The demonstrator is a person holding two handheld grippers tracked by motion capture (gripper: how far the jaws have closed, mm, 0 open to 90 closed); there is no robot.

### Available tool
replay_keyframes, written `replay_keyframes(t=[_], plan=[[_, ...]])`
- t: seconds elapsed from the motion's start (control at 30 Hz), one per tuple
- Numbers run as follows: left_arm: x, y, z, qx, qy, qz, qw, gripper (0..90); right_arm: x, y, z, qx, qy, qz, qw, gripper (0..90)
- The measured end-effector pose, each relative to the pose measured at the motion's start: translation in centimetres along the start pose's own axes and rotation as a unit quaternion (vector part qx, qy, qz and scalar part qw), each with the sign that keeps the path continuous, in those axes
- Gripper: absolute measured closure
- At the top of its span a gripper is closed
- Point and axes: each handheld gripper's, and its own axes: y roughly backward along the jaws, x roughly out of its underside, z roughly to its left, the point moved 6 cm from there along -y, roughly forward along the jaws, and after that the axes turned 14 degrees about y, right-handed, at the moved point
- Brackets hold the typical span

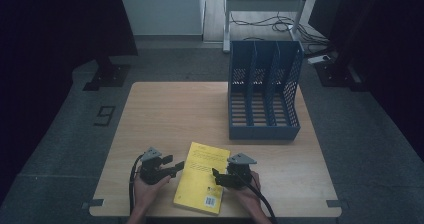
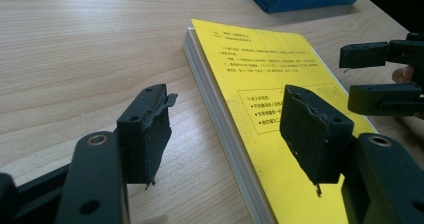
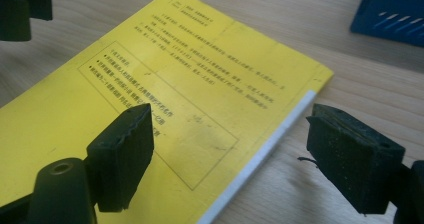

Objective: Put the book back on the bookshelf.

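Note:
A yellow book lies flat on the wooden table near its front edge, back cover up with printed text and a barcode. My left gripper is open at the book's left edge; in the left gripper view its jaws straddle the page edge of the book. My right gripper is open over the book's right side; in the right gripper view one jaw hangs above the cover of the book and the other beyond its white edge. The right gripper also appears at the right of the left gripper view.
A blue three-slot file rack stands at the table's back right, its slots open toward me. Beyond the table are a white metal frame and loose cables on the floor. Dark curtains hang at both sides.

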Motion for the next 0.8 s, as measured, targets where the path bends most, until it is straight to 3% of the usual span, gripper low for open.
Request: replay_keyframes(t=[0.27,0.47,0.8], plan=[[0.4,-0.4,-0.2,0.0,0.001,0.013,0.9999,36.0,0.4,-0.9,0.9,-0.006,0.018,0.025,0.9995,17.8],[0.7,-0.7,-0.8,0.005,-0.005,0.033,0.9994,35.7,0.5,-0.9,0.7,-0.017,-0.003,0.031,0.9994,17.5],[1.5,-1.7,-1.7,0.003,-0.02,0.051,0.9985,35.5,0.6,-0.9,0.6,-0.019,0.004,0.029,0.9994,18.1]])
